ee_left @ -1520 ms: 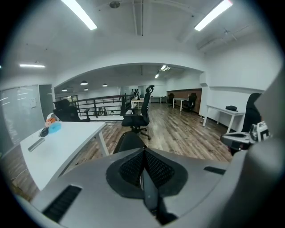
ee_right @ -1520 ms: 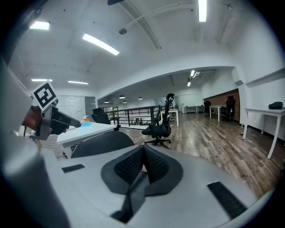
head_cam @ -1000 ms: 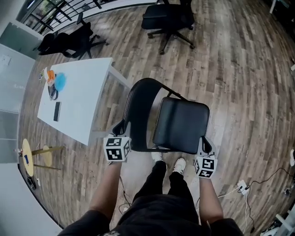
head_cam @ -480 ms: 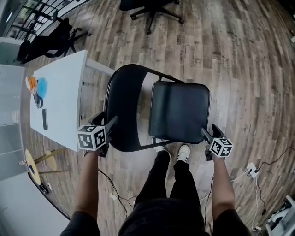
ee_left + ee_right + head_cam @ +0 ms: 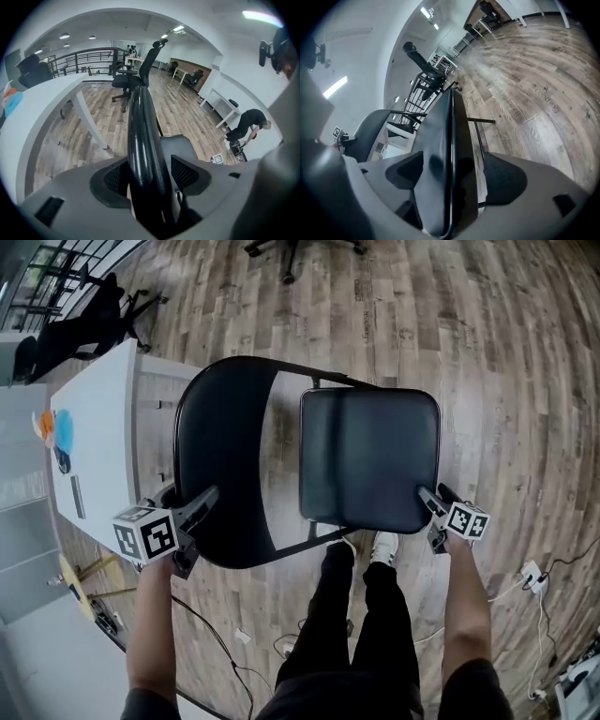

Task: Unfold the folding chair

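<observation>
Floor (image 5: pixel 506 381): grey-brown wood-look planks across the whole head view, lit evenly. Upper left of frame: a white table (image 5: pixel 98 432) carrying an orange and blue item (image 5: pixel 53 427) at its left end and a dark flat object (image 5: pixel 75 495) just below that. A black office chair (image 5: pixel 80 320) stands beyond the table in the top left corner. Lower left: the left gripper (image 5: pixel 197 517), jaws standing apart on either side of the black rim tube of the backrest (image 5: pixel 225 456). In the left gripper view the tube (image 5: pixel 143 140) runs up between the pads with a gap showing at the right-hand pad, so nothing is clamped. That view also shows a railing (image 5: pixel 79 61), ceiling lights, and a person (image 5: pixel 248 124) bent over at far right. Centre of the head view: the folding chair (image 5: pixel 370 460) stands on the floor. Its backrest is on the left and its padded seat (image 5: pixel 375 427) on the right, with floor visible in the gap between them. Below centre: the operator's dark trouser legs (image 5: pixel 356 615) and white shoes (image 5: pixel 382 545), with a cable (image 5: pixel 216 634) trailing on the planks. Right of centre: the right gripper (image 5: pixel 433 512) at the seat's lower right corner. Its jaws are opening, and in the right gripper view the seat edge (image 5: pixel 450 164) lies between them, clear of both pads. Lower right: a white power strip (image 5: pixel 534 573) with its lead.
</observation>
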Demonstrator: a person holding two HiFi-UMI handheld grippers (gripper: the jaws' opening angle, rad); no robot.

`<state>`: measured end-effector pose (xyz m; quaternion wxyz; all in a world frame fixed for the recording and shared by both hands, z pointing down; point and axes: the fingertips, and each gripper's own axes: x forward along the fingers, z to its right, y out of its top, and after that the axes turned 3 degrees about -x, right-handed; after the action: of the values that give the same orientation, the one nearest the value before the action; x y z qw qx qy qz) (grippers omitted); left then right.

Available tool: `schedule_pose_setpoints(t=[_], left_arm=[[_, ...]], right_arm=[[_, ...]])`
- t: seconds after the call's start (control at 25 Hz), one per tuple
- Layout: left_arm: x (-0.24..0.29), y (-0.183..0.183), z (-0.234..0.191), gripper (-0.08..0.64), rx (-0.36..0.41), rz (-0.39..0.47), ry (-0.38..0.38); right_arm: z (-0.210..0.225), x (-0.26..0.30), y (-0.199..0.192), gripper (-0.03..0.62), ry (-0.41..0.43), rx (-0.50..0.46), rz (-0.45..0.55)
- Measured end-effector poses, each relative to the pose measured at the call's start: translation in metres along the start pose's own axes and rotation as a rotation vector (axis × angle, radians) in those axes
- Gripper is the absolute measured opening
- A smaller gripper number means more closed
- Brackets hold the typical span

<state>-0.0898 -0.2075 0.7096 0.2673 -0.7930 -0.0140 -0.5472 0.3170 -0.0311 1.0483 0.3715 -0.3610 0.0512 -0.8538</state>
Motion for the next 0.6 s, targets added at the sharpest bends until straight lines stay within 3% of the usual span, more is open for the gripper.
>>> schedule_pose_setpoints(t=[0.16,0.28,0.4,0.6], left_arm=[[0.004,0.005,-0.001,0.240,0.102,-0.011,0.053],[0.005,0.005,-0.003,0.216,0.101,-0.020,0.052],[0.006,0.004,-0.004,0.201,0.106,-0.027,0.047],[0.008,0.002,0.001,0.179,0.069,-0.035,-0.002]], right_arm=[[-0.001,0.023,-0.014,0.380,0.102,0.016,-0.066],[-0.012,0.039,-0.018,0.385,0.175,-0.018,-0.126],[-0.021,0.047,-0.020,0.383,0.232,0.027,-0.142],[-0.019,0.044,-0.018,0.383,0.217,0.072,-0.129]])
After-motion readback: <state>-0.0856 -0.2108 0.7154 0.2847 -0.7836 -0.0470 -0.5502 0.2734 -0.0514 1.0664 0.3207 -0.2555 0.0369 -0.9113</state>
